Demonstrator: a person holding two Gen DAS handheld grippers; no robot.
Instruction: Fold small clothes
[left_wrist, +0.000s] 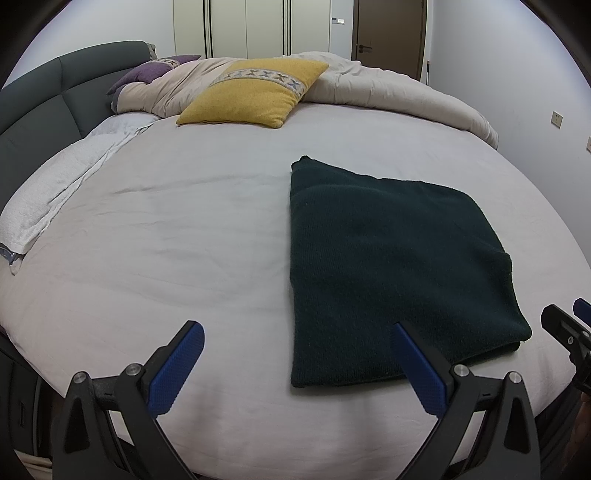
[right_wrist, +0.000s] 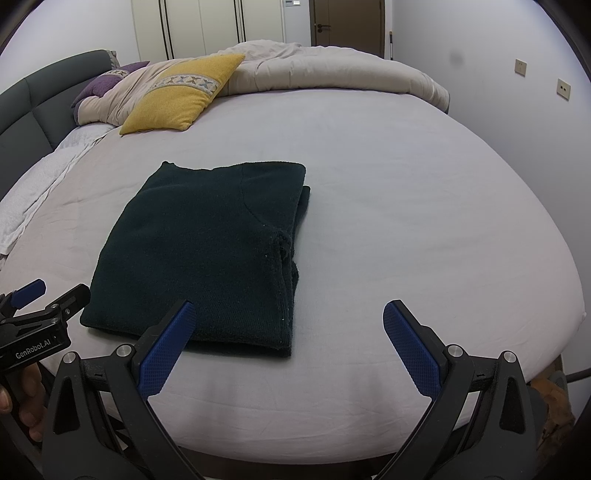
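Dark knit garment (right_wrist: 207, 254) folded square on bed (right_wrist: 369, 221). Left gripper (left_wrist: 295, 369), right gripper (right_wrist: 288, 347): spread wide, empty. Probably finished; maybe one neatening press.

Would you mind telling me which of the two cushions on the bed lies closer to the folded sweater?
The yellow cushion with the patterned band. It lies in the open on the sheet, while the purple cushion sits farther back by the headboard, half hidden under the duvet.

Soft, even indoor light, no glare; both views sharp at centre, strongly fisheye-bent, with black vignette corners at 2 and 10 o'clock.
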